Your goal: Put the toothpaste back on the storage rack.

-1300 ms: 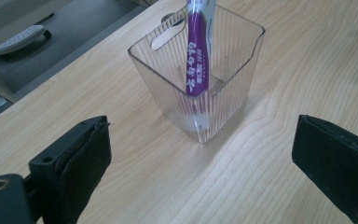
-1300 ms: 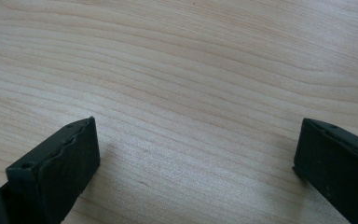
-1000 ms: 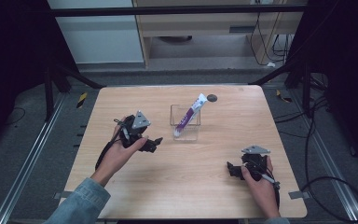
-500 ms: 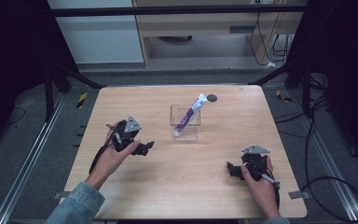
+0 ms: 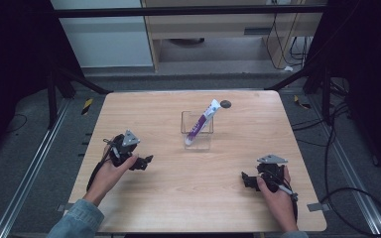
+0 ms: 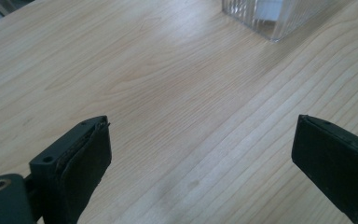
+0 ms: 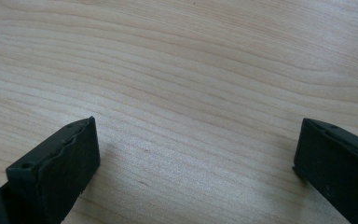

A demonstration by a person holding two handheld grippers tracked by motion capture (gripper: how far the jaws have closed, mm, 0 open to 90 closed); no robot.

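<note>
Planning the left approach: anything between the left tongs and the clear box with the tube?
Nothing visible. The left tongs are open over bare wood, and the table between them and the clear box is free. The tube leans tilted inside that box.

You won't find any readable text, number or brand here. The purple-and-white tube (image 5: 200, 124) leaning in the clear container (image 5: 197, 140) has printing along its side, but from the high view it is too small and blurred for you to make out a single letter. The wooden table (image 5: 178, 193) carries no label or sign.
</note>
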